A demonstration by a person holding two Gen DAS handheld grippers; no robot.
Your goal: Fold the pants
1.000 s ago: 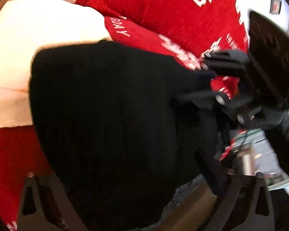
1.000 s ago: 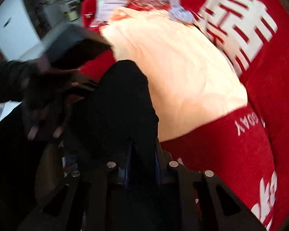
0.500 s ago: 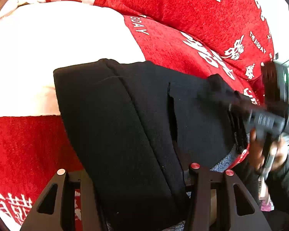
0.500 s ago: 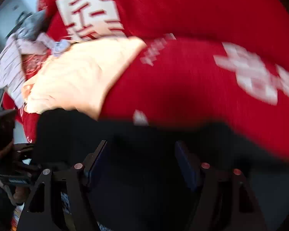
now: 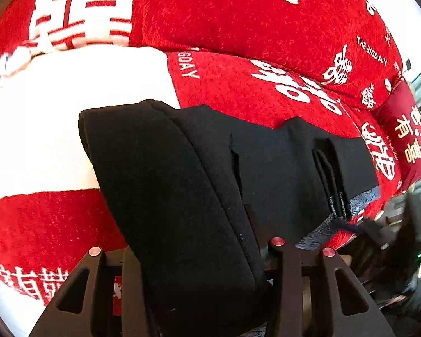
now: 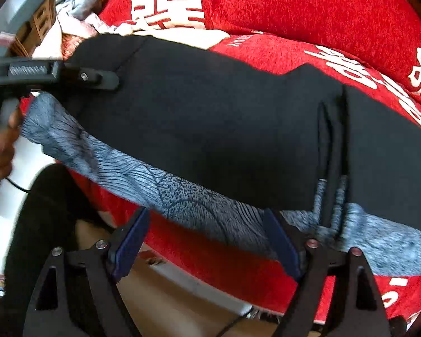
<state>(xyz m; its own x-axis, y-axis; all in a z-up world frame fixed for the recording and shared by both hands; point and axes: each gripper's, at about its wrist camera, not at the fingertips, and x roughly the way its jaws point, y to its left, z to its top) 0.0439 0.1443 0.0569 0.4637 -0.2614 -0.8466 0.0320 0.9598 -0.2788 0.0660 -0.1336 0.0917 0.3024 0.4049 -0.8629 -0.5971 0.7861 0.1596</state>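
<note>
Black pants (image 5: 210,174) lie folded across a red bedspread (image 5: 252,90), with black cords (image 6: 331,140) hanging near their right end. My left gripper (image 5: 196,266) has its jaws closing on the thick folded left end, and the cloth fills the gap between its fingers. In the right wrist view the left gripper (image 6: 106,80) sits at the far left end of the pants (image 6: 210,118). My right gripper (image 6: 205,241) hovers at the bed's near edge. Its jaws are opening wide and its blue pads (image 6: 132,238) touch nothing. It shows blurred as the right gripper (image 5: 379,236) at the lower right of the left wrist view.
A grey patterned cloth (image 6: 182,196) sticks out under the pants' near edge. A cream cloth (image 5: 56,126) lies left of the pants, with a red pillow (image 5: 238,14) behind. Loose clothes (image 6: 78,8) are heaped at the far left. A person's hand (image 6: 0,146) grips the left tool. Floor (image 6: 168,295) lies below the bed edge.
My right gripper let go of the black cloth, opened and swung along the bed's near edge. My left gripper narrowed on the folded end and rose, showing more of the pants.
</note>
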